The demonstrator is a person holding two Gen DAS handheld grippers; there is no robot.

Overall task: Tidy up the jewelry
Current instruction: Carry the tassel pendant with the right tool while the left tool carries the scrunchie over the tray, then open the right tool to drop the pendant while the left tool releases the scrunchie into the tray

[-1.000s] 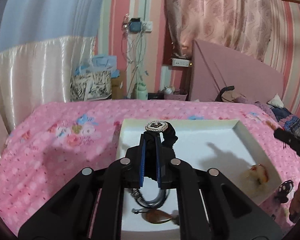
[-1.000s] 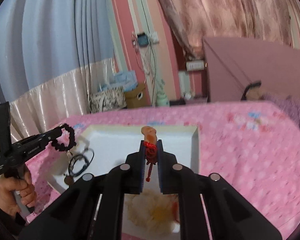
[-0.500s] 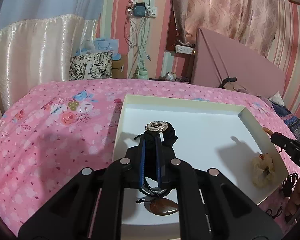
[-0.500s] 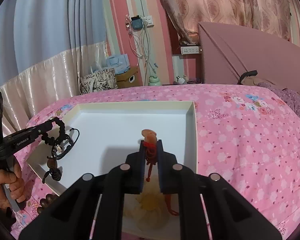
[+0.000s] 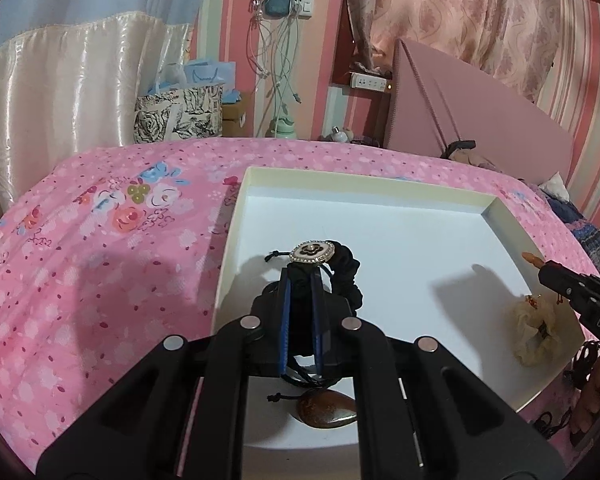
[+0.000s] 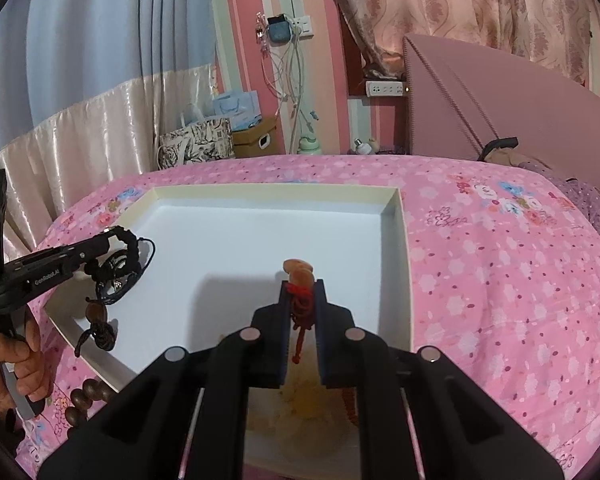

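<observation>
Where the left wrist view looks down its own fingers, the left gripper (image 5: 302, 280) is pinching a black scrunchie (image 5: 342, 276) topped by a rhinestone charm (image 5: 312, 252), held above the tray (image 5: 364, 190) near its left wall. The fabric is soft and light and should squash between the pads without slipping, so the gathered cloth is the place to hold it; the charm is hard and looks fragile, better left untouched. Black cord hangs below the fingers, and a brown teardrop pendant (image 5: 326, 410) lies on the tray floor by the near edge; whether that cord is caught in the same pinch I cannot tell. A cream scrunchie (image 5: 536, 330) lies in the tray's near right corner, just beside the right gripper's tip. In the right wrist view, the right gripper (image 6: 302, 292) is pressed onto a red knotted cord (image 6: 298, 304) with an orange-brown carved charm (image 6: 298, 272) standing above the fingertips, over the tray (image 6: 276, 190) toward its right wall. The cord is thin and limp and would likely slide through a loose grip, so the knot gives the surest purchase, while the charm looks smooth and stiff. Brown beads (image 6: 84, 400) lie on the bedspread (image 6: 500, 280) outside the tray's near left edge. Both pieces seem light enough to release by simply parting the fingers low over the tray floor.
</observation>
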